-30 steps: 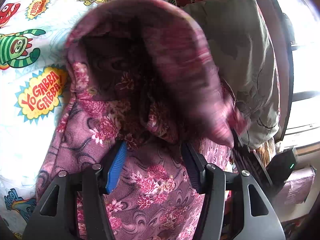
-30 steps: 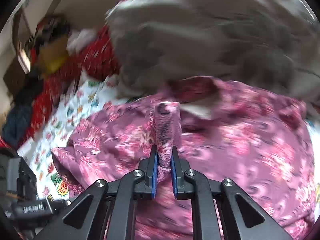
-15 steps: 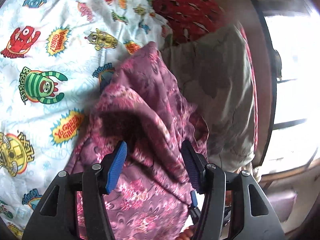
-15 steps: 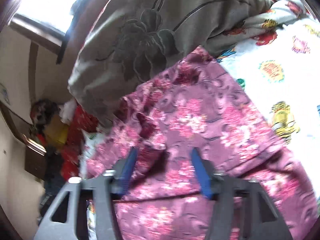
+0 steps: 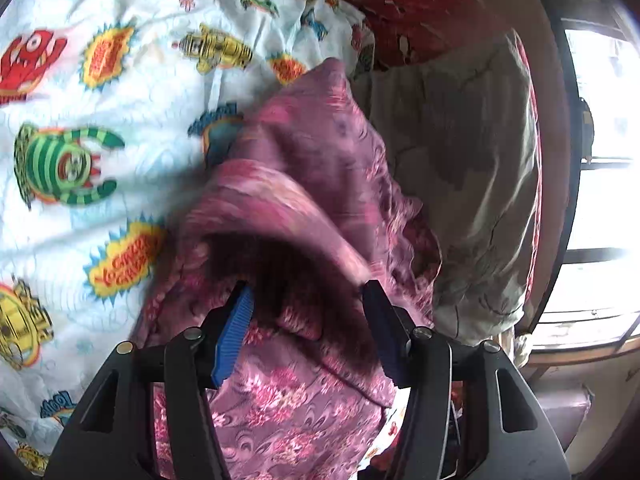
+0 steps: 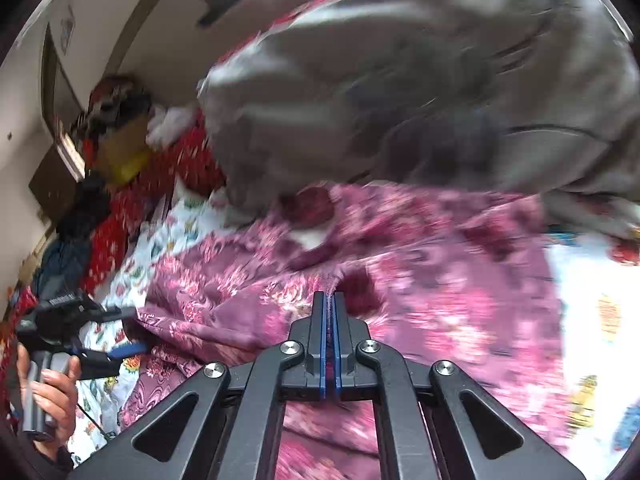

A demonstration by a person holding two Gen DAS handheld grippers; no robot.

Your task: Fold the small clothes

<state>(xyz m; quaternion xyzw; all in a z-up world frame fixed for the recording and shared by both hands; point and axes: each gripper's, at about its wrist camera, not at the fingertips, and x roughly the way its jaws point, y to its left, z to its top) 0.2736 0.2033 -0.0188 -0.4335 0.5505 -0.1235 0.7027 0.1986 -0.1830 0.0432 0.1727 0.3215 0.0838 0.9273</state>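
A: What lies at the far left?

B: In the left wrist view, a white cartoon sheet (image 5: 132, 92) with printed monsters, robots and starbursts covers the bed. The pink floral garment (image 5: 304, 208) lies on it, bunched and partly blurred, with one fold arching up over a dark hollow.

A: And the left gripper (image 5: 308, 320)?

B: Its jaws stand apart. The blue pad (image 5: 234, 334) on one side and the dark one on the other frame that hollow, and cloth lies between and below them, but the pads do not press on it. In the right wrist view the same gripper (image 6: 100, 336) shows at the left edge, held in a hand (image 6: 52, 396), at the garment's near edge.

A: Further right?

B: A grey pillow (image 5: 472, 184) with a dark flower pattern sits just beside the garment, touching its far edge. Behind it is red patterned cloth (image 5: 400, 4), and a bright window (image 5: 604, 200) runs along the right side.

A: The right gripper (image 6: 330, 312)?

B: Its jaws are together, clamped on a thin pinch of the garment (image 6: 420, 276). A ridge of pink cloth runs up from the tips. The garment spreads across the sheet (image 6: 592, 288) both ways from there, with the pillow (image 6: 420, 72) looming behind it.

A: Anything else?

B: A blurred heap of clothes (image 6: 116, 112) lies by the wall at the upper left.
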